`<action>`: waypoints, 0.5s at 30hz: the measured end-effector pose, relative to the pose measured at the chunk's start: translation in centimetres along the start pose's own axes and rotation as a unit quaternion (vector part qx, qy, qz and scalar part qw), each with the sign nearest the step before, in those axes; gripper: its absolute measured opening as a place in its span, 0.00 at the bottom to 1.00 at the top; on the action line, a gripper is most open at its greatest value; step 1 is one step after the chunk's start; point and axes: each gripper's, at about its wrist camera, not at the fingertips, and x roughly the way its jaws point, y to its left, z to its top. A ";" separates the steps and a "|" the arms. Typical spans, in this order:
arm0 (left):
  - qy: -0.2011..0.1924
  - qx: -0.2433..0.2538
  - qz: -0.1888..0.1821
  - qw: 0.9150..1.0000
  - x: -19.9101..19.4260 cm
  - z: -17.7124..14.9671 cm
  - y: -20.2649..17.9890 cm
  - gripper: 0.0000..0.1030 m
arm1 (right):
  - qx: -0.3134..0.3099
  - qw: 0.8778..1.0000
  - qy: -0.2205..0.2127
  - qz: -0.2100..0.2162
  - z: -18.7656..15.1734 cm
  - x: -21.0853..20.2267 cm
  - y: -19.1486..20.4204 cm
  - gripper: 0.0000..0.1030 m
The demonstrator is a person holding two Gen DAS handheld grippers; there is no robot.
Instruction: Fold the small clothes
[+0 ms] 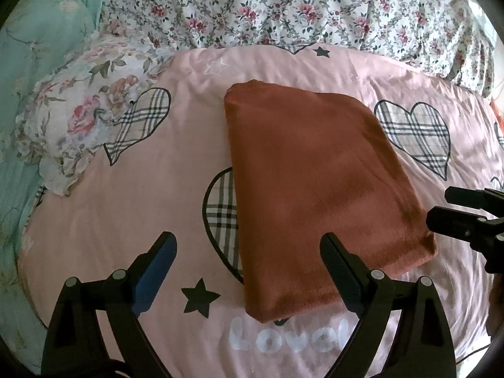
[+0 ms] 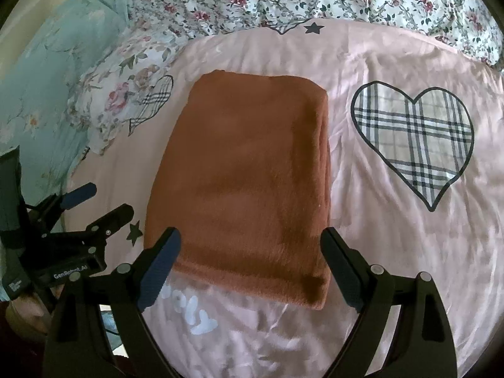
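A rust-brown fuzzy garment lies folded into a neat rectangle on the pink bedsheet; it also shows in the right wrist view. My left gripper is open and empty, hovering over the garment's near left edge. My right gripper is open and empty, just above the garment's near edge. The right gripper also shows at the right edge of the left wrist view, and the left gripper shows at the left of the right wrist view.
The pink sheet has plaid hearts, black stars and white lettering. A floral pillow lies at the left. A flowered quilt is bunched along the back. A teal floral cover is at the far left.
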 end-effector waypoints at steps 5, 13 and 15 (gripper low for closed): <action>0.001 -0.001 -0.003 1.000 0.6 0.7 0.1 0.90 | 0.008 1.000 0.000 0.001 0.8 0.5 -0.2 0.87; 0.005 -0.001 -0.010 1.000 1.3 1.1 0.3 0.90 | 0.010 1.000 0.005 0.004 1.4 1.4 0.1 0.88; 0.007 -0.002 -0.013 1.000 1.6 1.2 0.4 0.90 | 0.008 1.000 0.009 0.004 1.5 1.7 0.1 0.88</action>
